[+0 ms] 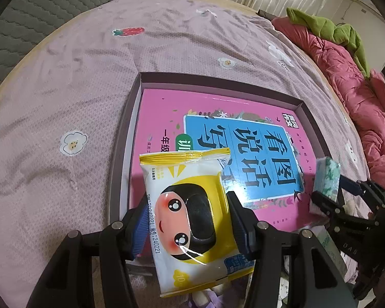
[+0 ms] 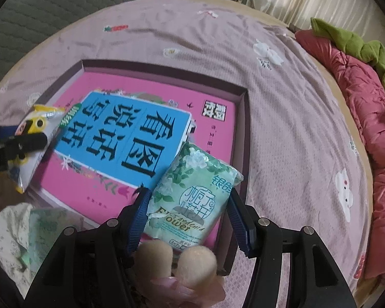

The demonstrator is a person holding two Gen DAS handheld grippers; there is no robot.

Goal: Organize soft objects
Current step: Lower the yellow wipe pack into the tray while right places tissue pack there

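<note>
Between hand-held gripper (image 1: 187,220) fingers, wipes pack (image 1: 192,220).

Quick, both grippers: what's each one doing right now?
Left gripper: closed on the yellow wipes pack.
Right gripper: closed on the green tissue pack.

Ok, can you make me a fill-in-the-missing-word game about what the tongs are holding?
1. The left tongs hold a yellow wipes pack with a cartoon ____ on it.
2. The right tongs hold a ____ tissue pack printed with flowers.
3. The shallow box on the bed holds a big ____ book.

Missing words: face; green; pink
</note>
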